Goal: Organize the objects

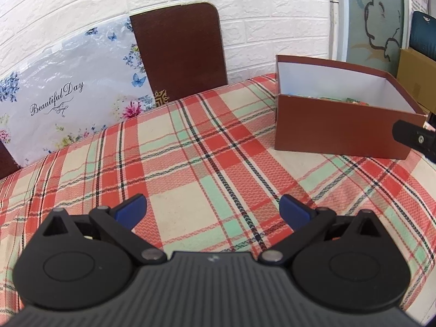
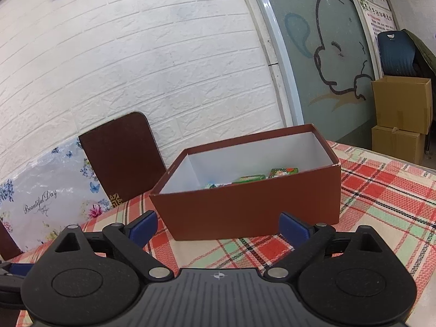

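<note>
An open brown box [image 2: 253, 204] with a white inside stands on the plaid tablecloth [image 2: 381, 212]. Small green packets [image 2: 252, 177] lie at its bottom. In the left wrist view the box [image 1: 340, 133] is at the far right, its contents barely showing. My left gripper [image 1: 213, 212] is open and empty, low over the bare cloth [image 1: 190, 163]. My right gripper [image 2: 218, 230] is open and empty, just in front of the box's near wall. Part of the right gripper [image 1: 414, 137] shows at the right edge of the left wrist view.
A brown chair back [image 1: 179, 51] and a floral plastic bag [image 1: 68, 100] stand behind the table against the white brick wall. Stacked cardboard boxes [image 2: 400, 120] and a dark chair [image 2: 395, 54] stand at the far right.
</note>
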A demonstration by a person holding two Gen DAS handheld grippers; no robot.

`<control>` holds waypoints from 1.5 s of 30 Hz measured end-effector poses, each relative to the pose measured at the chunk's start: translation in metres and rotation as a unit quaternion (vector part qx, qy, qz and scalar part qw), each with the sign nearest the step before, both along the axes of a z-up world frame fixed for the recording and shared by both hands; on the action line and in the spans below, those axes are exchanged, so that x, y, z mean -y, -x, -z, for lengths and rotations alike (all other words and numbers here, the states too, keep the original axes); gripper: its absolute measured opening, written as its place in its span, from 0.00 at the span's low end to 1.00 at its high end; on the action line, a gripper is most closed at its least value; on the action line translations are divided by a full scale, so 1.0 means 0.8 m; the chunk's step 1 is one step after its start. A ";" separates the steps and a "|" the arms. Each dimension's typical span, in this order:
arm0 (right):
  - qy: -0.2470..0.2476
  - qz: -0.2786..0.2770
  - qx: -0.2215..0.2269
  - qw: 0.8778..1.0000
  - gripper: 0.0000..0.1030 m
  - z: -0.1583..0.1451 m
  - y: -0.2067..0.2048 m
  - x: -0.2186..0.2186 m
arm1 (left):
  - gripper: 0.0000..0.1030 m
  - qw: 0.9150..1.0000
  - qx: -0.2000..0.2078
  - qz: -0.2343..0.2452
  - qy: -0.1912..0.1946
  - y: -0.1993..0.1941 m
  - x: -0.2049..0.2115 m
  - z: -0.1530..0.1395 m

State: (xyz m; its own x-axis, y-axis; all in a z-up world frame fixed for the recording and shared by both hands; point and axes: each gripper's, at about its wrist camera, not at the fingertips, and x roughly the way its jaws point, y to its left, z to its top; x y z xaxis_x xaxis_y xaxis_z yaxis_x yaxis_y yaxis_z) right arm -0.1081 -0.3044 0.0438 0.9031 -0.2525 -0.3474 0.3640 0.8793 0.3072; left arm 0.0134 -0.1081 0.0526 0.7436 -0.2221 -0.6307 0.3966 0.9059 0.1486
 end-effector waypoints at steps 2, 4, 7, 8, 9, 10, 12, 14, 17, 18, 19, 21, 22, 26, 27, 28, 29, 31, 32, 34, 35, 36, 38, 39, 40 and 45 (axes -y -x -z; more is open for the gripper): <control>-0.003 -0.003 -0.007 1.000 0.93 0.003 -0.002 0.000 | 1.00 1.000 -0.009 0.000 0.002 -0.003 -0.001 0.000; -0.003 -0.003 -0.006 1.000 0.93 0.002 -0.002 -0.001 | 1.00 1.000 -0.009 -0.003 0.003 -0.004 -0.001 0.000; 0.004 -0.001 -0.002 1.000 0.93 -0.001 -0.001 -0.002 | 1.00 1.000 -0.011 -0.008 0.003 -0.007 -0.001 -0.001; 0.004 -0.001 -0.003 1.000 0.93 -0.002 -0.001 -0.003 | 1.00 1.000 -0.013 -0.010 0.004 -0.007 -0.002 -0.001; 0.003 -0.001 -0.003 1.000 0.93 -0.001 -0.001 -0.003 | 1.00 1.000 -0.014 -0.010 0.005 -0.007 -0.002 0.000; 0.003 -0.001 -0.004 1.000 0.93 0.000 -0.001 -0.003 | 1.00 1.000 -0.016 -0.011 0.006 -0.008 -0.003 0.001; 0.004 0.000 -0.008 1.000 0.93 0.002 -0.001 -0.004 | 1.00 1.000 -0.022 -0.011 0.006 -0.008 -0.004 0.003; 0.003 -0.001 -0.010 1.000 0.93 0.003 -0.001 -0.005 | 1.00 1.000 -0.025 -0.010 0.007 -0.008 -0.004 0.004; 0.004 -0.002 -0.010 1.000 0.93 0.003 0.000 -0.006 | 1.00 1.000 -0.028 -0.011 0.008 -0.008 -0.006 0.006; 0.004 -0.003 -0.009 1.000 0.93 0.003 0.001 -0.007 | 1.00 1.000 -0.027 -0.011 0.008 -0.007 -0.006 0.006; 0.006 -0.003 -0.008 1.000 0.93 0.003 0.002 -0.008 | 1.00 1.000 -0.027 -0.012 0.009 -0.007 -0.007 0.007; 0.011 -0.003 -0.009 1.000 0.93 0.002 0.001 -0.012 | 1.00 0.999 -0.030 -0.013 0.010 -0.008 -0.008 0.008; 0.012 -0.003 -0.010 1.000 0.93 0.002 0.001 -0.013 | 1.00 0.999 -0.031 -0.013 0.011 -0.008 -0.009 0.008; 0.017 -0.004 -0.010 1.000 0.93 0.000 0.001 -0.017 | 1.00 0.999 -0.032 -0.013 0.012 -0.009 -0.010 0.008; 0.017 -0.003 -0.010 1.000 0.93 -0.001 0.001 -0.018 | 1.00 0.999 -0.032 -0.012 0.012 -0.010 -0.010 0.008; 0.018 -0.004 -0.011 1.000 0.93 -0.001 0.000 -0.018 | 1.00 0.999 -0.032 -0.012 0.013 -0.010 -0.010 0.008; 0.018 -0.003 -0.011 1.000 0.93 -0.002 0.000 -0.019 | 1.00 0.999 -0.032 -0.012 0.013 -0.010 -0.010 0.007; 0.018 -0.002 -0.009 1.000 0.93 -0.003 0.001 -0.020 | 1.00 0.999 -0.031 -0.011 0.013 -0.009 -0.009 0.007; 0.019 -0.001 -0.009 1.000 0.93 -0.003 0.001 -0.021 | 1.00 0.999 -0.030 -0.010 0.013 -0.008 -0.008 0.006; 0.019 0.000 -0.010 1.000 0.93 -0.002 0.000 -0.021 | 1.00 0.999 -0.031 -0.010 0.013 -0.008 -0.008 0.006; 0.017 -0.001 -0.011 1.000 0.93 -0.001 0.000 -0.021 | 1.00 0.999 -0.031 -0.010 0.013 -0.007 -0.007 0.007; 0.016 -0.001 -0.012 1.000 0.93 0.000 0.000 -0.022 | 1.00 0.999 -0.031 -0.010 0.012 -0.007 -0.007 0.007; 0.016 -0.003 -0.013 1.000 0.93 0.001 -0.001 -0.022 | 1.00 0.999 -0.033 -0.010 0.010 -0.007 -0.006 0.009; 0.016 -0.003 -0.013 1.000 0.93 0.001 -0.001 -0.023 | 1.00 0.999 -0.033 -0.010 0.010 -0.007 -0.006 0.009; 0.015 -0.003 -0.012 1.000 0.93 0.001 0.000 -0.022 | 1.00 0.999 -0.032 -0.010 0.009 -0.007 -0.006 0.009; 0.013 -0.001 -0.014 1.000 0.93 0.005 -0.001 -0.022 | 1.00 0.999 -0.034 -0.009 0.006 -0.006 -0.004 0.011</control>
